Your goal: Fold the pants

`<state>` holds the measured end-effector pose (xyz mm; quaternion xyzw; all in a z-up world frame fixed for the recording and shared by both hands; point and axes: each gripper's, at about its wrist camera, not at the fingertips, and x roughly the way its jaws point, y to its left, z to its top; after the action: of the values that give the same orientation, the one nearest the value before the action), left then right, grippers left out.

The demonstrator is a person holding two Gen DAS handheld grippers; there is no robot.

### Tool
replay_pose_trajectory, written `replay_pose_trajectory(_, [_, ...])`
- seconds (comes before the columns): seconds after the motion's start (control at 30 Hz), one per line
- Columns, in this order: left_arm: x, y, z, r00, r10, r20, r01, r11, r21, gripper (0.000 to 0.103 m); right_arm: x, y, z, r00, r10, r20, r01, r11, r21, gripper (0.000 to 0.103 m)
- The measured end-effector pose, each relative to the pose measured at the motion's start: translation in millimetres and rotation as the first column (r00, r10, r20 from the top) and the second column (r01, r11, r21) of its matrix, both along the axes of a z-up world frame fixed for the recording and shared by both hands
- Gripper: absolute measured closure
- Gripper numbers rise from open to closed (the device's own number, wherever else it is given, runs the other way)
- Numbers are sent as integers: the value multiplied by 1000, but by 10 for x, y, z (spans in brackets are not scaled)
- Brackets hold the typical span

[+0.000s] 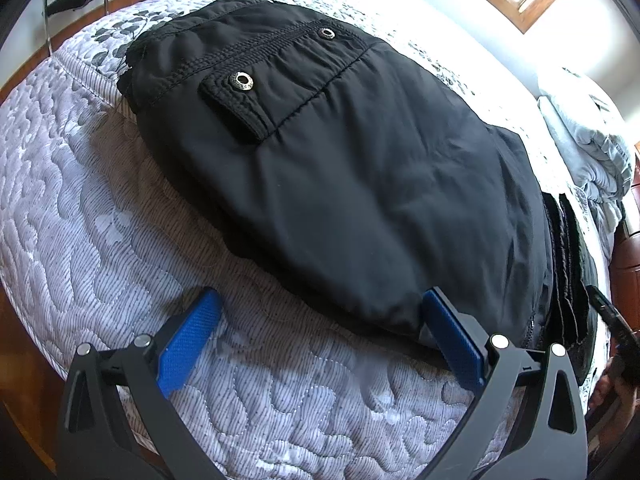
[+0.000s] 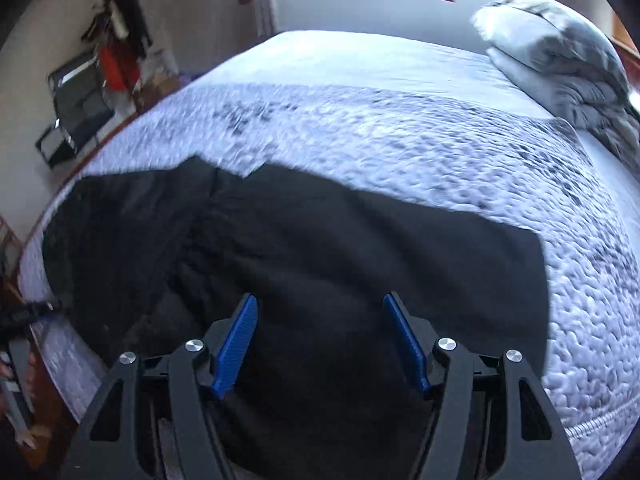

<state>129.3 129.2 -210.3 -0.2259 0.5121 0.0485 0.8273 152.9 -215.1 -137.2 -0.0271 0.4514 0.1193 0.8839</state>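
Nearest us, our left tool [image 1: 320, 334] gapes wide and empty at the near hem of the pants [image 1: 340, 184], and our right tool [image 2: 320, 342], also open and empty, hovers over them. They lie folded on the bed [image 1: 80, 216], so we judge a last fold or smoothing remains, needing a grip on that hem. Beyond, bare bed gives room up to the pillow [image 2: 560, 56].
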Motion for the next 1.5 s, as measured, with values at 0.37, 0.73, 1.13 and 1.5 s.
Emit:
replay_pose_trajectory(0.37, [76, -16, -1, 1000, 7, -8, -7, 1000, -10, 3, -126, 57, -16, 1000, 22, 1, -22, 999, 34, 37])
replay_pose_trajectory(0.73, [90, 338, -28, 986, 167, -22, -166, 945, -283, 3, -474, -145, -98, 1000, -13, -18, 13, 999, 32, 36])
replay_pose_trajectory(1.13, [129, 807, -10, 960, 278, -23, -255, 843, -473, 3, -606, -561, 233, 996, -91, 14, 88, 986, 144, 36])
replay_pose_trajectory(1.5, [37, 1337, -191, 904, 427, -9, -304, 629, -716, 3, -851, -1062, 408, 982, -186, 30, 180, 972, 152, 33])
